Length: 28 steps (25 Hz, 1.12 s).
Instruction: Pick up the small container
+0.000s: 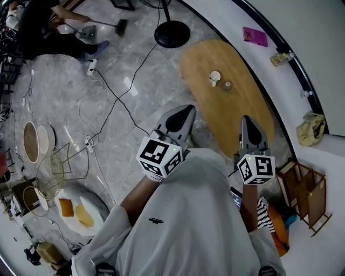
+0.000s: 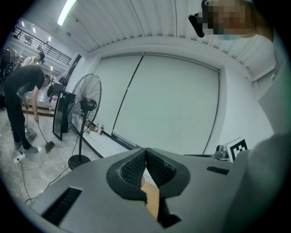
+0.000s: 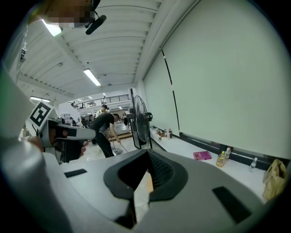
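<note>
Oval wooden table (image 1: 232, 108) bears a white cup (image 1: 215, 78) beside the small container (image 1: 227, 84).

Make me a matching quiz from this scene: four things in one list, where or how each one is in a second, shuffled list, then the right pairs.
Things:
1. cup
2. pink book
3. fan base
4. right tongs

Places or states:
A. standing on the grey floor
B. shut, nothing between them
C. on the wooden table
D. lying on the white ledge

Pairs: 1-C, 2-D, 3-A, 4-B
</note>
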Motion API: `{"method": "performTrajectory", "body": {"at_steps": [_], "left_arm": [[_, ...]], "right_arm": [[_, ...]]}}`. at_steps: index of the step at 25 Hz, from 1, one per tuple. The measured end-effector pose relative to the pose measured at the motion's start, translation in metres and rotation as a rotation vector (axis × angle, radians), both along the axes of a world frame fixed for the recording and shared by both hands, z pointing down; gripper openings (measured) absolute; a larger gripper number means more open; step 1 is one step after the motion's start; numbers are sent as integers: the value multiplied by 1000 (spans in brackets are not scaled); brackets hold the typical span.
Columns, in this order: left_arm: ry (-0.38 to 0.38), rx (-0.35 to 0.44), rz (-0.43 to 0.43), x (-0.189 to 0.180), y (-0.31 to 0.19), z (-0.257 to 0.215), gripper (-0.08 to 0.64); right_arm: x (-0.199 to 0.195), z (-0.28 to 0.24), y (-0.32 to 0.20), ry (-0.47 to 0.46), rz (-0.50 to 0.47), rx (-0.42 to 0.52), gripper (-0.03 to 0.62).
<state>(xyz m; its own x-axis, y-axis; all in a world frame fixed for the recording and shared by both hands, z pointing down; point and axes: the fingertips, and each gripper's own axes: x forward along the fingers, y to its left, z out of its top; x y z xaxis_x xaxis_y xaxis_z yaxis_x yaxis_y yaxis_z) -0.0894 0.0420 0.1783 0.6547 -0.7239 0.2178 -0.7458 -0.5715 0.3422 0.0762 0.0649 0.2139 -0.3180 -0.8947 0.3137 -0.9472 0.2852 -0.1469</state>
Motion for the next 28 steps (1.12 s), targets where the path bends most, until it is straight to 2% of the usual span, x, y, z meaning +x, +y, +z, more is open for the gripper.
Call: {"method": "performTrajectory", "body": {"at_steps": [8, 14, 17, 28], "left_arm": [[-8, -66, 10, -21, -34, 24, 20], [-54, -77, 103, 5, -50, 35, 20], [-45, -115, 100, 12, -58, 41, 20], [-82, -147, 114, 30, -81, 59, 20]], "right_arm": [[-23, 12, -29, 59, -19, -36, 7], [-21, 27, -42, 54, -16, -71, 8], [-18, 33, -47, 52, -18, -86, 8], [-2, 56, -77, 59, -47, -111, 9]]}}
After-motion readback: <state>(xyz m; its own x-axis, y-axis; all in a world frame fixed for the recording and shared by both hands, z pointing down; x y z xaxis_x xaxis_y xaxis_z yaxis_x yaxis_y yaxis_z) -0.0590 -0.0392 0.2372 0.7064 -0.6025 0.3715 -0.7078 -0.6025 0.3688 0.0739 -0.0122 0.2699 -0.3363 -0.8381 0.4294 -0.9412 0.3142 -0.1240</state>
